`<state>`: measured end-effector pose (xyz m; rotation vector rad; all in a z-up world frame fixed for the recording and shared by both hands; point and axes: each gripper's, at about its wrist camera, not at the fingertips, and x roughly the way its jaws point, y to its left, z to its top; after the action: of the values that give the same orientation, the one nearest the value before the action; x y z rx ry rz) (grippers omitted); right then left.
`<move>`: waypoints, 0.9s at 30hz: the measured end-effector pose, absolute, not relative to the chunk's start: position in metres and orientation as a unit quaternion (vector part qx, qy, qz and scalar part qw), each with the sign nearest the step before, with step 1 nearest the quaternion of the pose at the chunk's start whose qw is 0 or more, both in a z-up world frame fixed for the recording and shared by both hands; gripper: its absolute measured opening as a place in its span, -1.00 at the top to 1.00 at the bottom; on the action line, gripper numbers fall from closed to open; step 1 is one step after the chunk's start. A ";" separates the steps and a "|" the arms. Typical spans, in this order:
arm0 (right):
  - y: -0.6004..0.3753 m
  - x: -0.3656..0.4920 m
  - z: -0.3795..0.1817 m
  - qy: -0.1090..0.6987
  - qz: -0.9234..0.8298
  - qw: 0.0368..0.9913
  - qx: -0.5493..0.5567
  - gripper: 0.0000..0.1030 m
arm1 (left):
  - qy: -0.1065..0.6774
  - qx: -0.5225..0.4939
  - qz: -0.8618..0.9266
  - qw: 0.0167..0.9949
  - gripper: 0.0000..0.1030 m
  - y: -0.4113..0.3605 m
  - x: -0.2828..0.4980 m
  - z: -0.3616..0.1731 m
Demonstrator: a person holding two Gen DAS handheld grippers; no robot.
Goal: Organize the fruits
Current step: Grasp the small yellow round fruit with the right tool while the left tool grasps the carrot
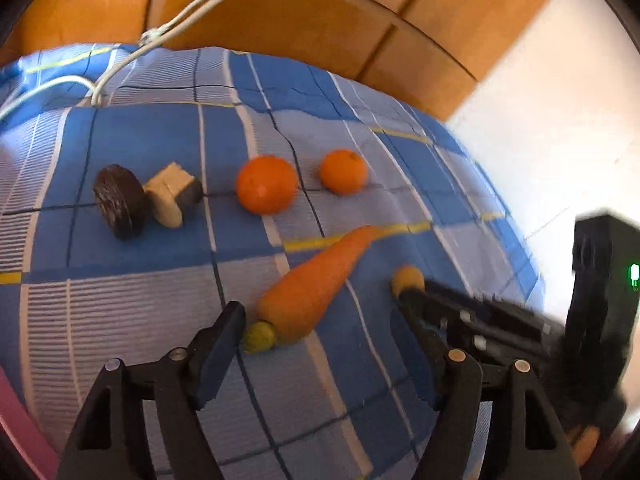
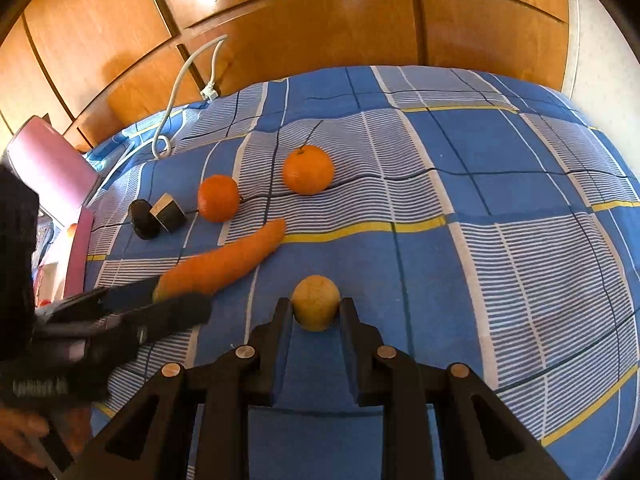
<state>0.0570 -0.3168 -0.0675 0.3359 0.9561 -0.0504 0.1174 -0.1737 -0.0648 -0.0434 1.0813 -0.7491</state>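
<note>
On the blue checked cloth (image 1: 160, 280) lie a carrot (image 1: 316, 284) with a green stub end, two oranges (image 1: 266, 184) (image 1: 343, 171), and a dark round piece (image 1: 118, 206) beside a beige-and-black piece (image 1: 174, 196). My left gripper (image 1: 316, 324) is open, its fingers either side of the carrot's thick end. My right gripper (image 2: 316, 312) is shut on a small yellow fruit (image 2: 316, 306) resting on the cloth. The carrot (image 2: 224, 260) and both oranges (image 2: 218, 198) (image 2: 308, 170) also show in the right wrist view, with the left gripper (image 2: 176, 304) at the carrot's end.
A white cable (image 2: 176, 92) lies at the cloth's far left edge. A pink container (image 2: 52, 168) stands at the left. Wooden cabinet doors (image 2: 320, 20) rise behind the cloth. The cloth's right side (image 2: 520, 240) is bare of objects.
</note>
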 end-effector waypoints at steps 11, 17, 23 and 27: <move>-0.321 0.056 -0.069 0.459 -0.022 0.873 0.164 0.53 | 0.479 0.149 -0.387 0.774 -0.37 -0.212 0.114 -0.063; -0.326 0.054 -0.068 0.459 -0.026 0.872 0.168 0.53 | 0.476 0.161 -0.366 0.783 0.32 -0.210 0.113 -0.069; -0.323 0.048 -0.063 0.456 0.000 0.874 0.168 0.54 | 0.480 0.108 -0.320 0.810 0.34 -0.184 0.094 -0.062; -0.320 0.046 -0.067 0.459 0.013 0.872 0.170 0.54 | 0.489 0.058 -0.280 0.824 0.35 -0.161 0.075 -0.069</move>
<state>0.0457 -0.3200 -0.0669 0.3562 0.9583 0.0277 0.0747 -0.1607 -0.0690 0.1243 1.0401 -0.5958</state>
